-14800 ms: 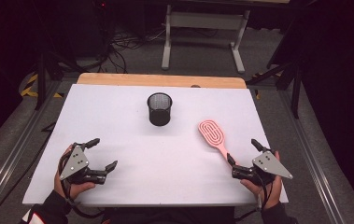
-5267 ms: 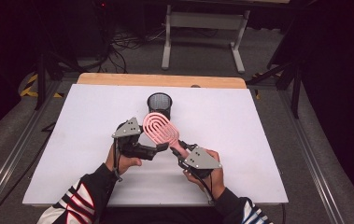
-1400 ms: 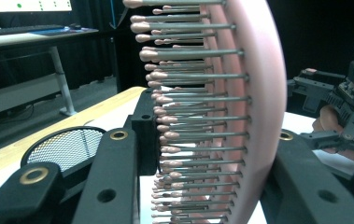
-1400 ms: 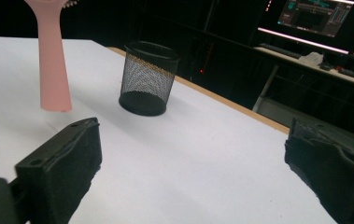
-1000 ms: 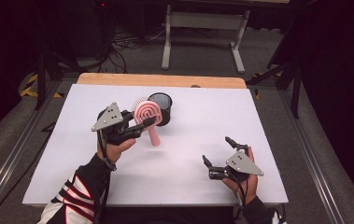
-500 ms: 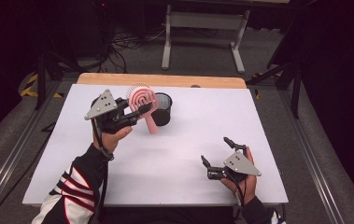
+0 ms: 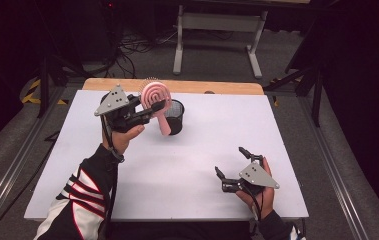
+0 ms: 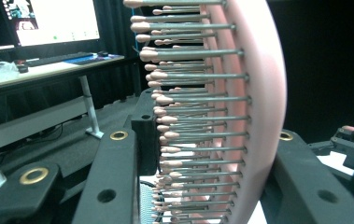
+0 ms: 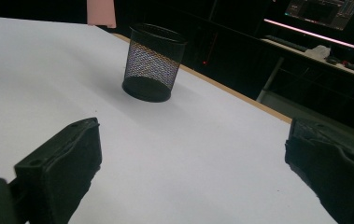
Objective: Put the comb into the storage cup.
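Observation:
My left gripper (image 7: pixel 153 107) is shut on the head of a pink hairbrush (image 7: pixel 156 99) and holds it in the air, handle hanging down just left of the black mesh cup (image 7: pixel 174 116). In the left gripper view the brush's bristles (image 8: pixel 191 116) sit between the two black jaws. The mesh cup (image 9: pixel 153 62) stands upright on the white table (image 7: pixel 187 165), with the tip of the pink handle (image 9: pixel 101 12) above and left of it in the right gripper view. My right gripper (image 7: pixel 231 170) rests open near the table's front right, nothing between its fingers.
The white tabletop has a wooden strip (image 7: pixel 217 87) along its far edge. Beyond it stand a grey metal stand (image 7: pixel 217 30) and cables on the floor. A desk with a monitor (image 8: pixel 48 21) lies off the table.
The left gripper has lifted the hairbrush up and back toward the mesh cup, turning the handle downward beside it. The right gripper has stayed open at the front right.

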